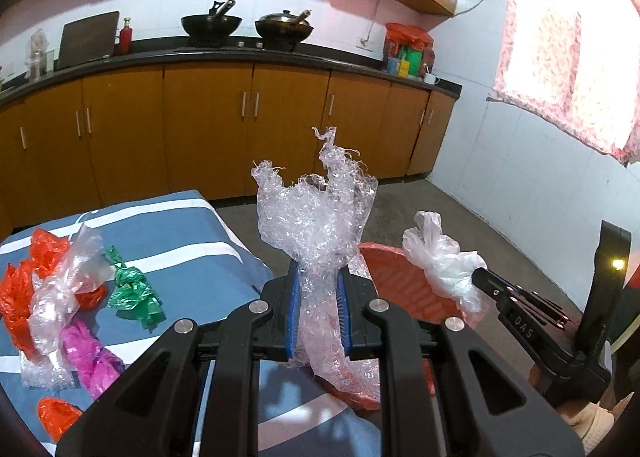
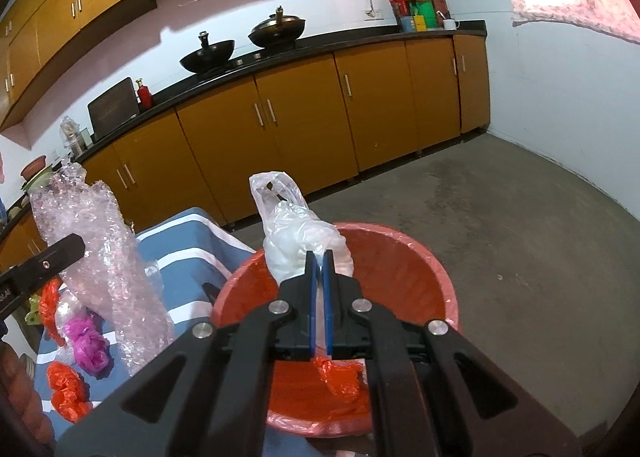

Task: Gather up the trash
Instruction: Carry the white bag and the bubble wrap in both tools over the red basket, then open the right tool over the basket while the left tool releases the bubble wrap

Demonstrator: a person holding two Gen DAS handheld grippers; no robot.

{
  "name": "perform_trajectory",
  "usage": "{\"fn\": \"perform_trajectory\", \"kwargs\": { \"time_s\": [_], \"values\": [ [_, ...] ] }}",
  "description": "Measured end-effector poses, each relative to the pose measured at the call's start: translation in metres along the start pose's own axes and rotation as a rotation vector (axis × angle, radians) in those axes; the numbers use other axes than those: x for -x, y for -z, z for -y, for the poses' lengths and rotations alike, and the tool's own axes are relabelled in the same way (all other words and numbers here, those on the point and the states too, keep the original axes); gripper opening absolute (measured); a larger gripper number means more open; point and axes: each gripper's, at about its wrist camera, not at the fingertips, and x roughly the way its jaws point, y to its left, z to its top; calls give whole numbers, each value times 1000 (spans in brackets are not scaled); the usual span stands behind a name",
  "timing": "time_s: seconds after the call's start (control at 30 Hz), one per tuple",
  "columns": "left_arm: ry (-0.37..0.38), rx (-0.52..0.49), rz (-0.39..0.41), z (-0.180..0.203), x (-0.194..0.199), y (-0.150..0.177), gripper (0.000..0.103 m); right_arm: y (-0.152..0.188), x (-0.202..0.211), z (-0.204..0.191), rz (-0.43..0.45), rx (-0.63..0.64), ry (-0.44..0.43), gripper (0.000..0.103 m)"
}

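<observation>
My left gripper [image 1: 319,277] is shut on a crumpled piece of clear bubble wrap [image 1: 316,225] that stands up between its blue pads, above the table's edge beside the red bin [image 1: 404,281]. The same bubble wrap [image 2: 100,257] shows at the left in the right wrist view. My right gripper [image 2: 319,257] is shut on a white plastic bag [image 2: 288,229], held over the red bin [image 2: 400,253]. A scrap of red plastic [image 2: 340,375] lies inside the bin. In the left wrist view the white bag [image 1: 444,261] hangs from the right gripper's tip over the bin.
The table with a blue and white striped cloth [image 1: 192,229] carries more trash: red bags [image 1: 24,285], a clear bag [image 1: 68,281], a green wrapper [image 1: 136,289] and a pink bag [image 1: 88,357]. Kitchen cabinets [image 1: 240,125] stand behind, and bare concrete floor [image 2: 520,237] lies to the right.
</observation>
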Motion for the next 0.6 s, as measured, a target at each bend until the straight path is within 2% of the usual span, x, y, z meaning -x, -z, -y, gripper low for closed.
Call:
{"fn": "perform_trajectory", "kwargs": {
  "time_s": [0.6],
  "values": [
    [44,-58,-89,25,-58,8,16,7,-24,16,-37,-39,33,5]
  ]
}}
